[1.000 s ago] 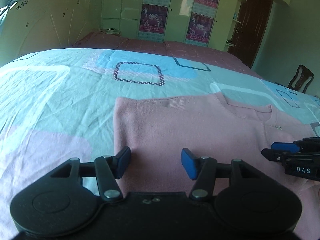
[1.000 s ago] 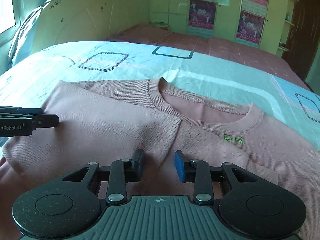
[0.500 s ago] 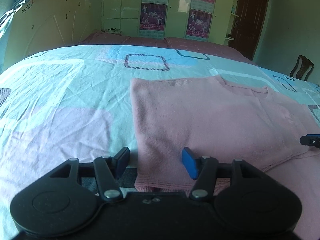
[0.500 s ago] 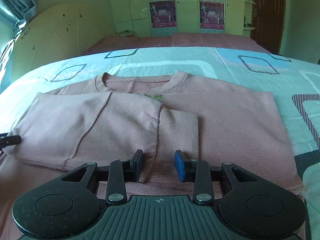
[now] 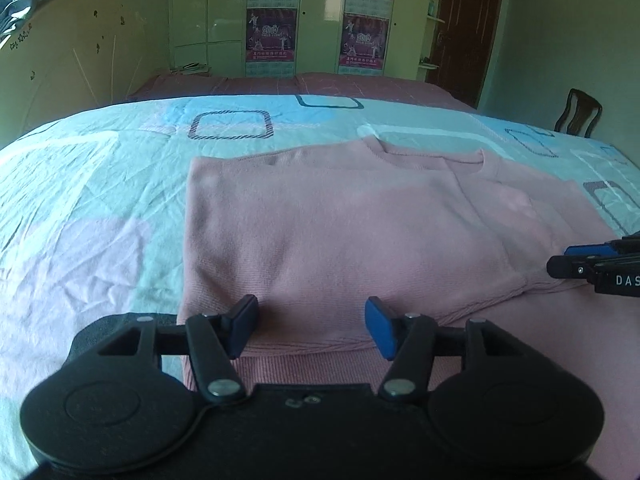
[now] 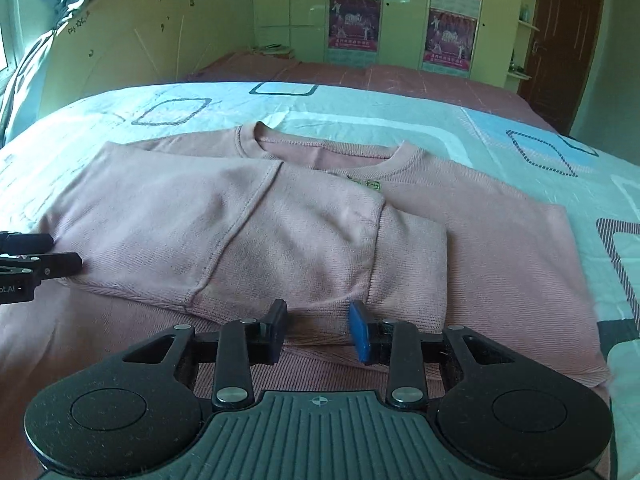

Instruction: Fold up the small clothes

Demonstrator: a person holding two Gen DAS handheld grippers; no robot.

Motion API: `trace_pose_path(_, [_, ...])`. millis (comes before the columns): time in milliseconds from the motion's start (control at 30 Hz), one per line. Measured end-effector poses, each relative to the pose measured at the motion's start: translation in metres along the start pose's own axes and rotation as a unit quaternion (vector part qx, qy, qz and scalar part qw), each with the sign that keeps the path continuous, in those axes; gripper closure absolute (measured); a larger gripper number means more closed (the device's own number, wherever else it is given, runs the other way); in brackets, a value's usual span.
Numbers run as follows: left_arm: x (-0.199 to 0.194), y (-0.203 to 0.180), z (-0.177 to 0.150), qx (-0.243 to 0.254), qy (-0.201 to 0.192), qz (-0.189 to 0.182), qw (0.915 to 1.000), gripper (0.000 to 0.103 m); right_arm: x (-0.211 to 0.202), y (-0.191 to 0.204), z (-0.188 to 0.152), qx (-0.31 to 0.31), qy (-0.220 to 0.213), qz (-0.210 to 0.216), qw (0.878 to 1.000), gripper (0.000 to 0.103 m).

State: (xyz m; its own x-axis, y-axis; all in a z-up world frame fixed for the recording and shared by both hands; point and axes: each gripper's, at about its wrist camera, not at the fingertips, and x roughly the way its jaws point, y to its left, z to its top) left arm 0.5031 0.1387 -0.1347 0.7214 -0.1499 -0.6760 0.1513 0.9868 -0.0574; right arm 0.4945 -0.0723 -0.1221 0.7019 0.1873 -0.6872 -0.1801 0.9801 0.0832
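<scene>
A pink sweatshirt (image 5: 340,232) lies flat on the bed, its left side and sleeve folded over the body. It also shows in the right wrist view (image 6: 248,224), with the folded sleeve cuff (image 6: 412,264) ending near the middle. My left gripper (image 5: 312,326) is open and empty, low over the near edge of the folded part. My right gripper (image 6: 318,330) is open and empty, just in front of the sleeve cuff. The right gripper's tip shows in the left wrist view (image 5: 592,266), and the left gripper's tip in the right wrist view (image 6: 44,264).
The bed has a light blue and pink sheet with square outlines (image 5: 100,184). A maroon cover (image 5: 300,84) lies at the far end. Green wardrobes with posters (image 5: 272,16) stand behind. A dark wooden chair (image 5: 578,114) and a brown door (image 5: 468,20) are at the right.
Both grippers have pulled back toward the near side of the sweatshirt and stay open. The folded left part now lies flat in full view. The garment itself has not moved.
</scene>
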Motion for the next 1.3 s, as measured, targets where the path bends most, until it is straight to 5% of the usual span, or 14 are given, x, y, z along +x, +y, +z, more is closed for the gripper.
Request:
trace_pose_path(167, [-0.001,-0.019,0.002,0.007,-0.010,-0.020,0.9997,0.046,0.002,0.025,0.001,-0.001,-0.009,0.041,0.999,0.070])
trace_pose_path(300, [0.012,-0.030,-0.005,0.030,0.009,-0.014,0.9994,0.043,0.018,0.044,-0.016,-0.045,0.004,0.020,0.999,0.070])
trace_pose_path(500, [0.003,-0.008,-0.008,0.020,0.000,-0.010,0.9997,0.042,0.014,0.033,-0.015,-0.057,0.015,0.036,0.998,0.070])
trace_pose_path(633, [-0.008,0.012,-0.014,0.014,-0.010,0.007,0.9998,0.043,-0.013,0.006,-0.007,-0.004,-0.029,0.009,1.000,0.070])
trace_pose_path(733, [-0.008,0.019,-0.018,0.013,-0.009,0.000,0.9999,0.043,0.005,-0.024,-0.018,0.032,0.025,-0.020,0.999,0.070])
trace_pose_path(1000, [-0.005,0.014,-0.015,0.021,-0.003,0.008,0.9997,0.042,-0.003,-0.030,-0.020,0.039,0.015,-0.009,0.999,0.070])
trace_pose_path(1133, [-0.007,0.016,-0.018,0.030,-0.001,0.005,0.9995,0.042,-0.022,-0.032,-0.016,0.055,-0.033,-0.027,0.998,0.070])
trace_pose_path(1233, [-0.008,0.014,-0.021,0.034,-0.003,0.009,0.9994,0.042,0.000,-0.040,-0.015,0.068,0.027,-0.045,0.996,0.070])
trace_pose_path(1300, [-0.008,0.013,-0.022,0.033,-0.003,0.011,0.9994,0.042,0.003,-0.040,-0.015,0.057,0.023,-0.046,0.997,0.070])
